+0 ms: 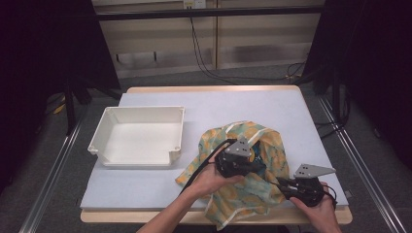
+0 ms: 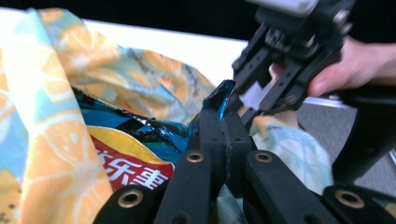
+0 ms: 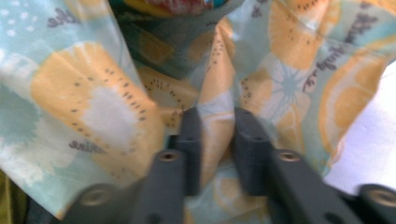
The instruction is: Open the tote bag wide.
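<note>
While cloth [image 1: 243, 167] sits near table's front edge, L side has room by tray [image 1: 138, 136].
L gripper [image 2: 226, 123] pinches chip bag [image 2: 140, 140], Chinese lettering; R gripper [image 3: 217, 140] nips cloth fold, "kiwi" print.

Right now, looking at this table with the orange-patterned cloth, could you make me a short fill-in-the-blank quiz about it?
1. The left gripper is shut on the corner of a shiny blue ____.
2. The empty white plastic tray sits to the ____ of the orange-patterned cloth bag in the high view.
3. The right gripper has a fold of ____ between its jaws.

Missing words: snack packet; left; cloth
</note>
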`<move>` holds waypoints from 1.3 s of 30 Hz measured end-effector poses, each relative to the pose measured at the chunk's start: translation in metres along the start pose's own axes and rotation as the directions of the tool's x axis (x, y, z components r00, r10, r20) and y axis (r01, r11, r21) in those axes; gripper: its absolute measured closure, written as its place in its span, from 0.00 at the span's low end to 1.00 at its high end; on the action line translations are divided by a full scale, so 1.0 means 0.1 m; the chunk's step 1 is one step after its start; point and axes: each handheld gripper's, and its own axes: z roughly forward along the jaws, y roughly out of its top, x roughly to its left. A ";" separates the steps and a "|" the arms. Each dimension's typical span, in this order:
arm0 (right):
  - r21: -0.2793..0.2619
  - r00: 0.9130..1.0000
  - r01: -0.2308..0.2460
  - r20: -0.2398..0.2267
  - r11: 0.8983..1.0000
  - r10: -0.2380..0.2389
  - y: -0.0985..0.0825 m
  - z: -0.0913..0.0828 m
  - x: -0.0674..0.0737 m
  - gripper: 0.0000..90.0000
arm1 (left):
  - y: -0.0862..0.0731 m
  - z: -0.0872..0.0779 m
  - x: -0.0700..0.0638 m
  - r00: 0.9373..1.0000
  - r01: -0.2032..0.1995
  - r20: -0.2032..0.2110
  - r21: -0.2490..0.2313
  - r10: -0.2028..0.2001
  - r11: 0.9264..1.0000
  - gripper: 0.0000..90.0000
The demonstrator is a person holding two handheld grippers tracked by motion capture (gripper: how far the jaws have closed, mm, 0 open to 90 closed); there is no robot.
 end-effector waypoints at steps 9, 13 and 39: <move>0.003 0.999 0.030 -0.029 1.000 -0.030 0.05 0.04 0.07 1.00 | 0.06 -0.13 0.03 0.999 0.040 0.001 -0.088 -0.040 0.995 1.00; 0.009 0.998 0.049 -0.036 0.999 -0.048 0.06 0.07 0.12 1.00 | 0.11 -0.15 0.05 0.998 0.055 0.006 -0.101 -0.054 0.993 1.00; -0.133 1.000 0.024 0.015 0.991 -0.022 0.30 -0.27 -0.04 0.63 | 0.09 -0.21 -0.05 1.000 0.006 0.015 -0.136 -0.004 0.991 1.00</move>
